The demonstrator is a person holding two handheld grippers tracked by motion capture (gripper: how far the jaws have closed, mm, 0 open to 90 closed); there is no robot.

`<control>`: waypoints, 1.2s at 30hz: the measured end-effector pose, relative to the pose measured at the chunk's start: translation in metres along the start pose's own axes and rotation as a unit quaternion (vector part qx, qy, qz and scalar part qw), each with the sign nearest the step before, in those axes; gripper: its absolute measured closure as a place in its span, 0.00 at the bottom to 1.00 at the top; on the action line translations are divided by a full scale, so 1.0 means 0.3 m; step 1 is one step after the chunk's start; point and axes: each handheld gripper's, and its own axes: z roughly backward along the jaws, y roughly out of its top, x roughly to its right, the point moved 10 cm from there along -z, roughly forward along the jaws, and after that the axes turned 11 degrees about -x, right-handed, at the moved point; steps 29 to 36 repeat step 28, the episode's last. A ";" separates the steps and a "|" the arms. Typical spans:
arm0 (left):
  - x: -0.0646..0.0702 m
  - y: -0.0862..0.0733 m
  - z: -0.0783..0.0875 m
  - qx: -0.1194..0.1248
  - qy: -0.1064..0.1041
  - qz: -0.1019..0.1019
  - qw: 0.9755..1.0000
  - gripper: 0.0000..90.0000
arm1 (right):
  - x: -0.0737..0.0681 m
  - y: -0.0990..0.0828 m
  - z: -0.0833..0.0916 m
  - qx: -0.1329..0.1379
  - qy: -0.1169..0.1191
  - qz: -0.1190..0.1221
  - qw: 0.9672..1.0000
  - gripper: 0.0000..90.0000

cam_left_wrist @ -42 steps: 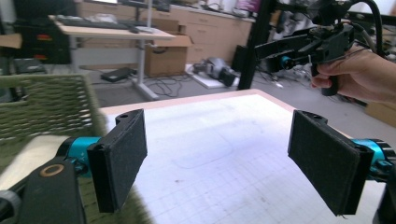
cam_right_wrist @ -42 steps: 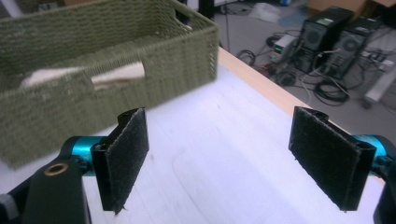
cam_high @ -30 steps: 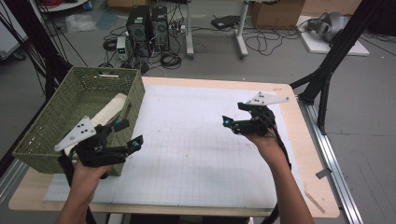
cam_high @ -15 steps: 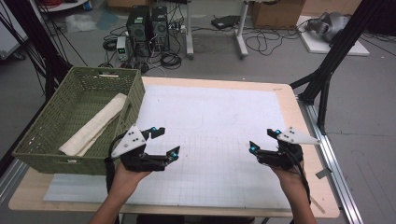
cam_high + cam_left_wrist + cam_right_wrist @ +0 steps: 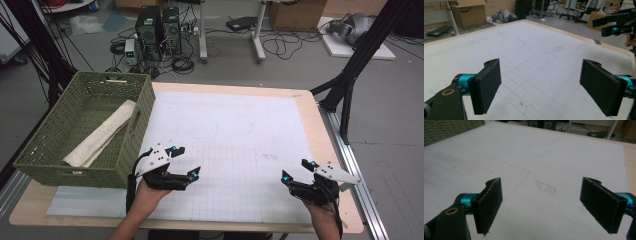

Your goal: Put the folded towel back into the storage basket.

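My left gripper [image 5: 184,161] hovers open over the white gridded mat [image 5: 225,135], just right of a green wicker basket [image 5: 47,150]. A rolled cream towel [image 5: 102,135] lies inside that basket. My right gripper [image 5: 297,170] is open too, low near the mat's front right corner. In the left gripper view the jaws stand wide apart with only mat [image 5: 524,50] between them, and the right gripper [image 5: 616,27] shows far off at the top right. The right gripper view has both jaws spread over bare mat [image 5: 541,160], the gripper [image 5: 541,207] holding nothing.
The wooden table [image 5: 330,150] borders the mat. A black frame leg [image 5: 350,85] stands off the table's right side. Computers and cables [image 5: 160,30] lie on the floor behind. A corner of the basket [image 5: 451,130] appears at the top left of the right gripper view.
Both hands have drawn back toward the table's front edge. The left gripper came away from the basket and moved right; the right gripper moved right and nearer. The towel stays in the basket.
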 end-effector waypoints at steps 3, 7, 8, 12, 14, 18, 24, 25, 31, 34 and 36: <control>-0.002 -0.013 -0.002 -0.003 0.003 -0.004 1.000 0.20 | -0.001 -0.002 -0.006 -0.002 -0.003 0.004 1.000 0.19; 0.002 -0.019 0.009 0.000 0.006 -0.004 1.000 0.20 | -0.015 -0.008 -0.017 -0.009 0.000 0.009 1.000 0.19; 0.001 -0.021 0.012 -0.001 0.008 -0.005 1.000 0.20 | -0.016 -0.008 -0.016 -0.008 0.000 0.007 1.000 0.19; -0.006 -0.025 0.023 0.000 0.012 -0.002 1.000 0.20 | -0.019 0.001 -0.016 -0.003 -0.001 0.007 1.000 0.19; -0.010 -0.024 0.026 0.002 0.013 0.003 1.000 0.20 | -0.023 0.001 -0.021 -0.005 0.000 0.007 1.000 0.19; -0.015 -0.028 0.027 0.000 0.015 0.005 1.000 0.20 | -0.027 0.003 -0.029 -0.007 -0.001 0.014 1.000 0.19; -0.021 -0.037 0.022 -0.004 0.015 0.008 1.000 0.20 | -0.026 0.000 -0.031 -0.009 0.000 0.016 1.000 0.19; -0.022 -0.037 0.022 -0.004 0.015 0.008 1.000 0.20 | -0.024 0.000 -0.030 -0.009 -0.001 0.017 1.000 0.19; -0.026 -0.037 0.021 -0.003 0.018 0.008 1.000 0.20 | -0.017 0.001 -0.027 -0.007 -0.001 0.010 1.000 0.19; -0.026 -0.037 0.021 -0.003 0.018 0.008 1.000 0.20 | -0.017 0.001 -0.027 -0.007 -0.001 0.010 1.000 0.19; -0.026 -0.037 0.021 -0.003 0.018 0.008 1.000 0.20 | -0.017 0.001 -0.027 -0.007 -0.001 0.010 1.000 0.19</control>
